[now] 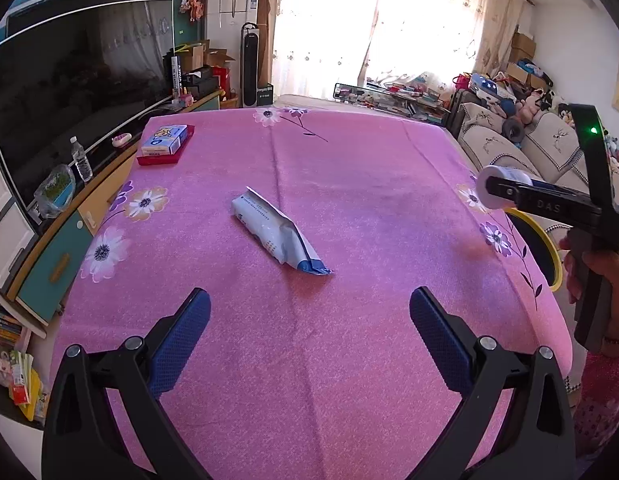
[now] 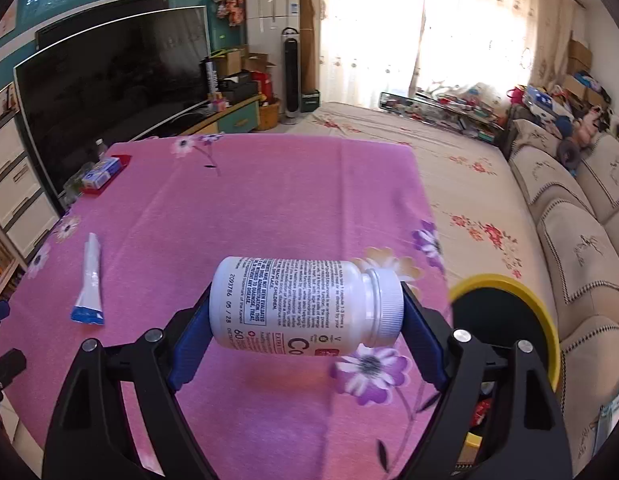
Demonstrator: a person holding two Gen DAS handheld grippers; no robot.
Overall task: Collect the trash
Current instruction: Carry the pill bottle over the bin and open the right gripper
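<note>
Here, in the left wrist view, the left gripper (image 1: 309, 320) hovers over the pink floral tablecloth (image 1: 349, 208) with its jaws spread wide and nothing between the blue pads (image 1: 181, 344). A crumpled white-and-blue wrapper (image 1: 279, 236) lies flat on the cloth just ahead of them, apart from both fingers. At the far left corner a small box (image 1: 165, 140) sits in a red tray (image 1: 149, 159). At the right edge the right gripper (image 1: 505, 194), held in a hand (image 1: 601, 272), carries a white bottle (image 1: 499, 188) above the table's edge, over a yellow-rimmed bin (image 1: 543, 248) standing just beside the table.

In the right wrist view, the right gripper (image 2: 305, 316) has its jaws clamped on the white supplement bottle (image 2: 301, 306), held sideways with the ribbed cap (image 2: 387, 304) against the right pad and the base against the left. The yellow-rimmed bin (image 2: 545, 312) lies just to the right, below the table's edge. The wrapper (image 2: 89, 284) rests on the cloth to the left, well apart from the bottle.
</note>
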